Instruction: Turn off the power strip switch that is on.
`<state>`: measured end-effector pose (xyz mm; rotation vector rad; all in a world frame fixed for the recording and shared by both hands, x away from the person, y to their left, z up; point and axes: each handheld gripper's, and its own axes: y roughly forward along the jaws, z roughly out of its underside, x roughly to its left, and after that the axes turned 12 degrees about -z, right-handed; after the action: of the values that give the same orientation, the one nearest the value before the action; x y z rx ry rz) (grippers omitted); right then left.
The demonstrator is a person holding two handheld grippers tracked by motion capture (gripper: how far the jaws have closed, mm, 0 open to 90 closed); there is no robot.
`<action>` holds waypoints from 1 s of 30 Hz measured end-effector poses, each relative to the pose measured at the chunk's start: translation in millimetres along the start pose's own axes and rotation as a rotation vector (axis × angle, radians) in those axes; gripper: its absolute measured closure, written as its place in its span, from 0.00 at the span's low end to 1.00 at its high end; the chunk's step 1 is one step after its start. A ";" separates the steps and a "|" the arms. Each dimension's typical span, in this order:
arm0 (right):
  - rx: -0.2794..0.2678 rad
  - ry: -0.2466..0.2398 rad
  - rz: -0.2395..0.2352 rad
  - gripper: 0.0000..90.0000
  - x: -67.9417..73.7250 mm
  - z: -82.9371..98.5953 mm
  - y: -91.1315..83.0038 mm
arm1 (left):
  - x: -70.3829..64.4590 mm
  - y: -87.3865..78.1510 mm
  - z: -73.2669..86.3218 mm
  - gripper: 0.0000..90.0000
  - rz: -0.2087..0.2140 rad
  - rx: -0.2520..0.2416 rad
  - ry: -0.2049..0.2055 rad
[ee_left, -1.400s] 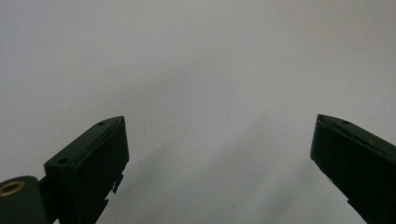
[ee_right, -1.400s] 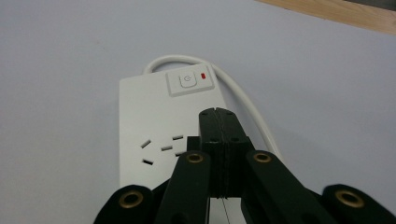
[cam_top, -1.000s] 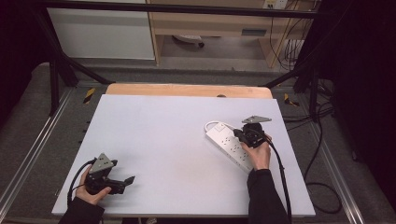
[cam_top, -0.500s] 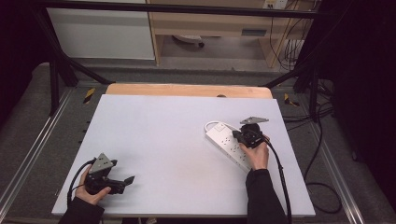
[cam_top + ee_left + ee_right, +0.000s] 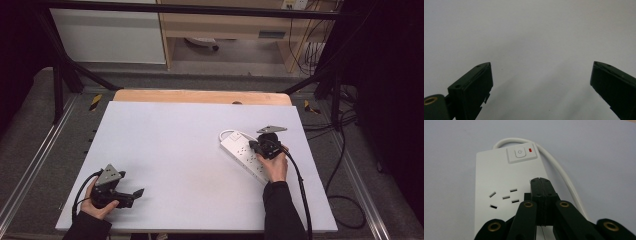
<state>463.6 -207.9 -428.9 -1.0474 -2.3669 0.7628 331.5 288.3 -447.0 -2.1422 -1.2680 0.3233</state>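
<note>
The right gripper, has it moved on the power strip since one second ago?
No. The right gripper sits over the same spot on the white power strip, jaws shut, well short of its switch end, as before.

White table top [image 5: 165, 145] on wooden board [image 5: 200, 96]; grey carpet floor [image 5: 30, 125]; wooden shelf unit [image 5: 225, 25] behind; dim surroundings.

White power strip [image 5: 506, 182], red indicator light [image 5: 530, 150]; black tongs [image 5: 540, 180].
</note>
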 end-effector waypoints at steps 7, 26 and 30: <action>-0.005 0.001 -0.002 1.00 0.3 1.0 0.4 | -0.2 -0.6 -0.1 0.05 -0.001 -0.002 0.004; -0.012 0.007 0.002 1.00 0.7 2.2 0.6 | -0.7 -0.7 -0.3 0.05 -0.001 -0.004 0.006; -0.005 0.013 0.002 1.00 -0.5 3.6 0.7 | -0.7 -0.8 -0.4 0.05 -0.001 -0.004 0.006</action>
<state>462.1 -209.0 -432.2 -1.0534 -2.3582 0.7483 330.8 287.8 -446.3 -2.1442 -1.2674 0.3140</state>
